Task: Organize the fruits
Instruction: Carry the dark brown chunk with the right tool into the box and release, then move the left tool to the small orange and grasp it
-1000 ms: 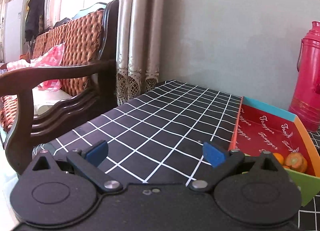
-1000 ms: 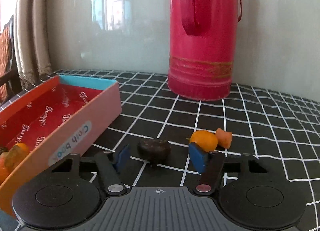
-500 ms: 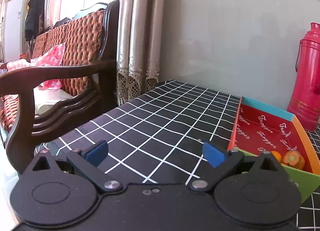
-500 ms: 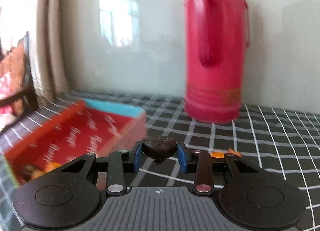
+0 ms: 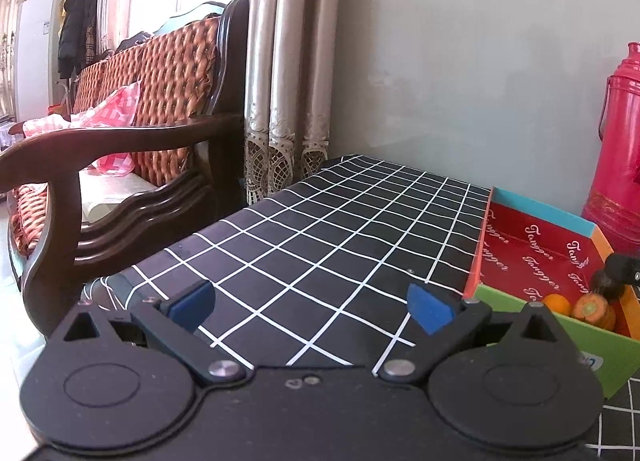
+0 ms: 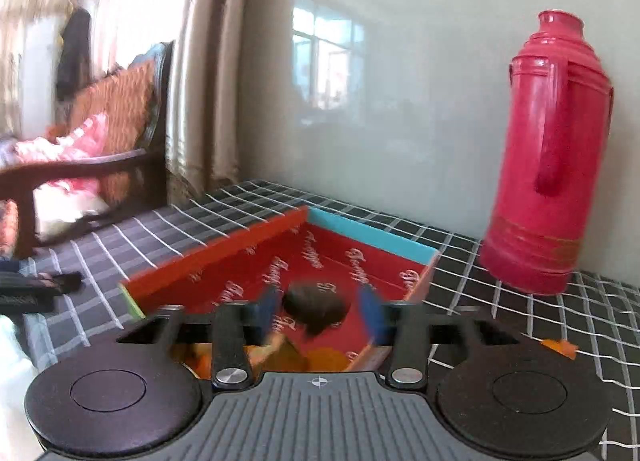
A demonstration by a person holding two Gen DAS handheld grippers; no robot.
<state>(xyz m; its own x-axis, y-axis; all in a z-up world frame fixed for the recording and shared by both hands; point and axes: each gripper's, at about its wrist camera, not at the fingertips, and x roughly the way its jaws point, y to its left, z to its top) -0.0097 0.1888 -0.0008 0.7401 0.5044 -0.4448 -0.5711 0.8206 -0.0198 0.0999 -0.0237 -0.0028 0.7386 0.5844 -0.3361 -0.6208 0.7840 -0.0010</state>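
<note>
Right wrist view shows the right claw (image 6: 320, 311) opening over the red box (image 6: 224, 253), pads clear of the small dark fruit (image 6: 316, 307) between them, which looks light, firm and roundish, best pinched across its middle.

Black white-gridded tablecloth (image 5: 320, 245), red box (image 5: 536, 257)

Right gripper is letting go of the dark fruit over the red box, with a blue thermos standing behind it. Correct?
Not quite: the thermos is red, not blue, as the right wrist view shows. The rest holds: the right gripper is opening, the dark fruit between its pads, above the red box.
</note>
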